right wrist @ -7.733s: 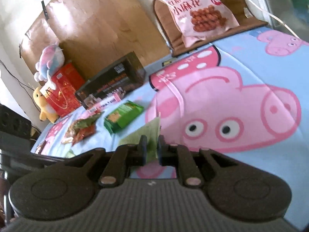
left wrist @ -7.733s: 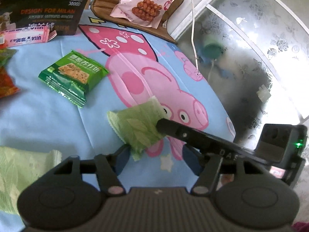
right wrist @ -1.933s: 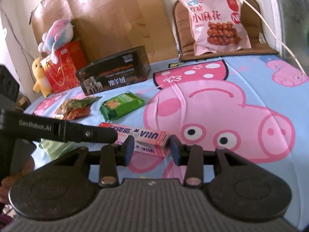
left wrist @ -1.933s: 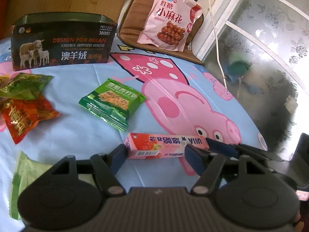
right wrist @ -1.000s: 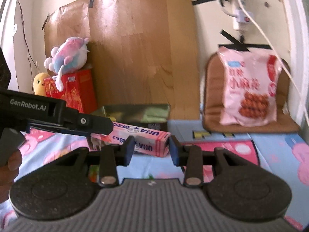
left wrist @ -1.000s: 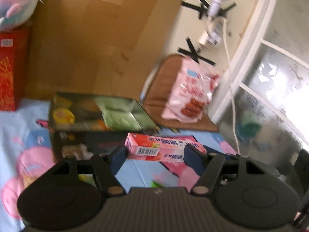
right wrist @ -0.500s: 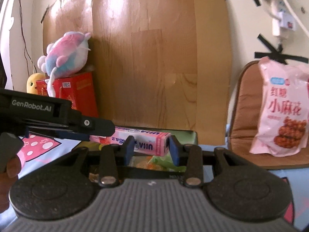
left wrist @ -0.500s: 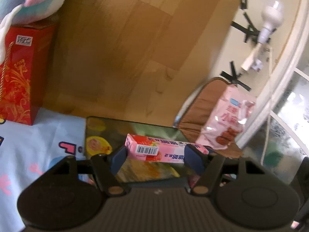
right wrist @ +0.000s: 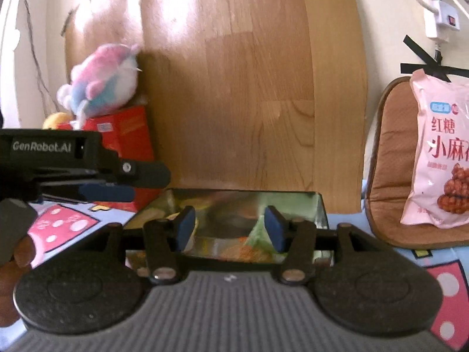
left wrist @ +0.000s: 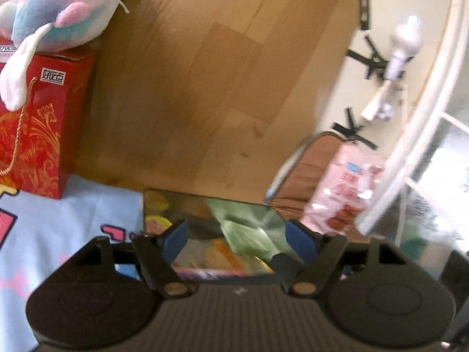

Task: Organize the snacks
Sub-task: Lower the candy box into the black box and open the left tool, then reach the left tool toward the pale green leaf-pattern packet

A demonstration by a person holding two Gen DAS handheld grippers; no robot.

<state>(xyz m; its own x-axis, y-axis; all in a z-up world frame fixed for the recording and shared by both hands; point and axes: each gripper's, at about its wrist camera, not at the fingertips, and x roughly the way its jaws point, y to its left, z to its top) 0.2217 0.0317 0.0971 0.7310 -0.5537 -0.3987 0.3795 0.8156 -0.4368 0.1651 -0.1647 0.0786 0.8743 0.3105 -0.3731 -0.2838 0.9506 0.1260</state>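
Both grippers point level-to-downward over the open tin on the bed, side by side. Left gripper and right gripper: jaws opening, nothing between them. A pink box lies in the tin below.

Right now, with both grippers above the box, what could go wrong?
1. The pink carton lies low at the near edge of the snack box, largely hidden; it may rest on the rim and could slide out.
2. The left gripper and right gripper, jaws opening and empty, hover close together; pulling back carelessly could knock them together or catch the box wall.
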